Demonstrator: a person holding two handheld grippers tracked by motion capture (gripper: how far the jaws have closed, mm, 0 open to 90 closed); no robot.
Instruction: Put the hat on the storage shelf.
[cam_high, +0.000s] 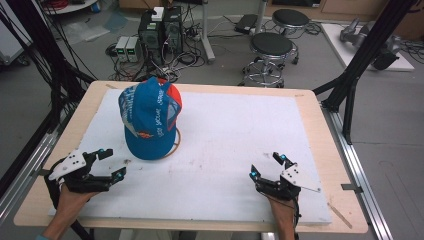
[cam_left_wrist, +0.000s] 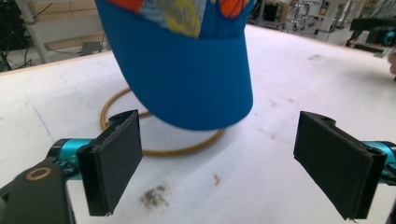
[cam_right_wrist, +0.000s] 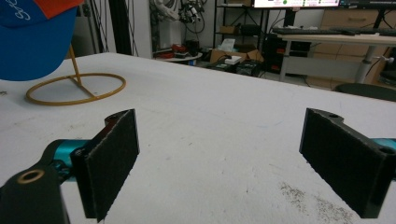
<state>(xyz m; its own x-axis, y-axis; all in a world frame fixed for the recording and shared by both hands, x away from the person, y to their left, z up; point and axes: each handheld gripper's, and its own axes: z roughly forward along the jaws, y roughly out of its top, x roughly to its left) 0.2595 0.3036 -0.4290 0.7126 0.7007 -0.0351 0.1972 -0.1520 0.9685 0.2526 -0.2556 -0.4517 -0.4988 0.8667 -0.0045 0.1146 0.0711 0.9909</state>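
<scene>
Cap on ring stand, apparently above mat

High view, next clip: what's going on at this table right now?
A person holds a hand-held gripper in each hand at the near edge of a white-topped table. Both are open and empty: the left hand-held gripper sits near the brim of a blue cap, the right hand-held gripper apart from it over bare board. The cap rests on a thin yellow wire stand with a ring base. Nothing is being grasped yet; the left looks closer to reaching the cap.
</scene>
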